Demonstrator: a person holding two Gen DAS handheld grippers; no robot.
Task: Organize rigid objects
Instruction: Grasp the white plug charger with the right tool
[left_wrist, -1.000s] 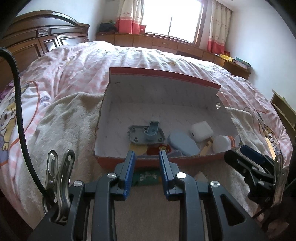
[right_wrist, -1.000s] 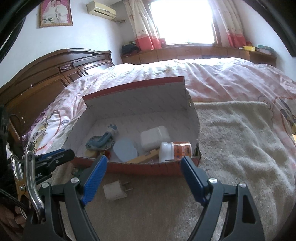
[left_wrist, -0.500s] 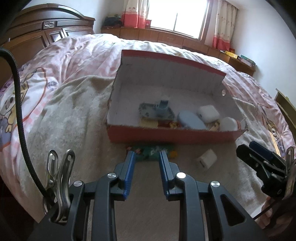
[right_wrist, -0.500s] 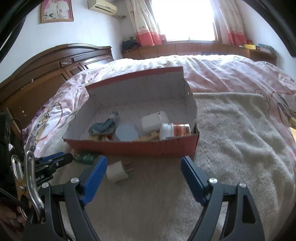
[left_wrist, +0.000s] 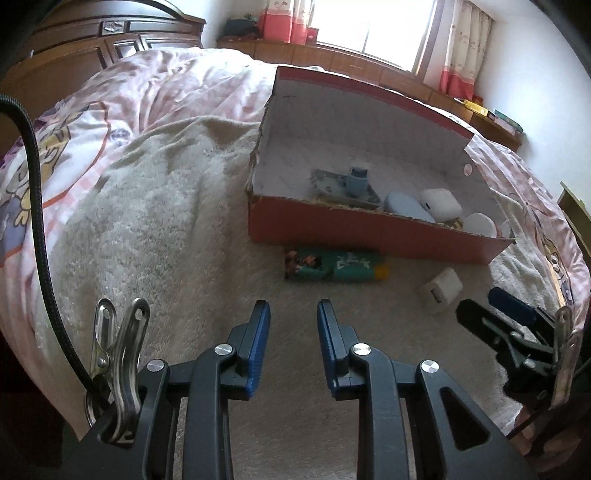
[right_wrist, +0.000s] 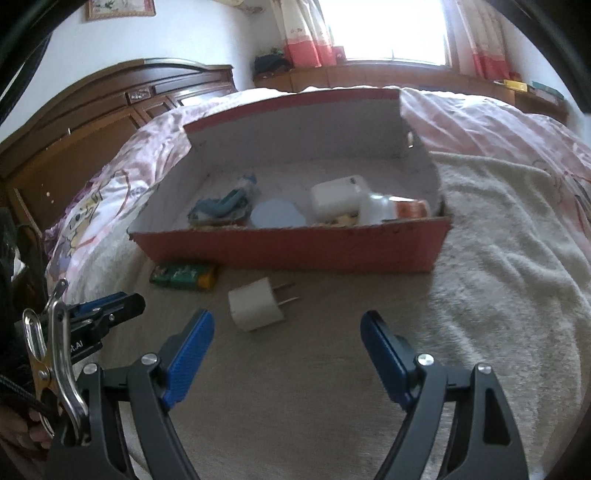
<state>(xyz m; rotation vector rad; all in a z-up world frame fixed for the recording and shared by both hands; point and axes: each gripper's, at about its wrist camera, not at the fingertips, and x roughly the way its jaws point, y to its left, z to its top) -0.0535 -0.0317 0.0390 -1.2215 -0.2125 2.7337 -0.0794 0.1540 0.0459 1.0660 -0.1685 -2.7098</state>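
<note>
Left wrist view takes in, largest first, the bed (left_wrist: 155, 110) with its pink cartoon-print quilt and a cream fleece blanket (left_wrist: 140, 206) spread over it, then the red cardboard box (left_wrist: 369, 236) sitting on that blanket with its lid flap upright behind. Inside the box lie a grey-blue plastic bracket (left_wrist: 347, 182), a pale blue oval case (left_wrist: 404, 206), a white charger block (left_wrist: 441, 203) and a white bottle with an orange label (right_wrist: 395, 210). Two things remain outside, on the blanket just in front of the box's near wall: a green printed pack with a yellow end (left_wrist: 334, 266) and, smaller, a white plug adapter (right_wrist: 255, 304) lying on its side with its two prongs pointing right. The left hand-held gripper (left_wrist: 293, 315) has its jaws narrow and empty, aimed at the green pack; the right hand-held gripper (right_wrist: 286, 330) stands wide and empty, with the adapter just ahead of its left pad. Likely risks: the soft fleece may give under a downward push, so the adapter could tip or sink and slip from the pads; the left jaws look too narrow to take the green pack without opening first; and the two grippers, working close together, could knock each other. The pack's print and the bottle's label are too blurred to read.
</note>
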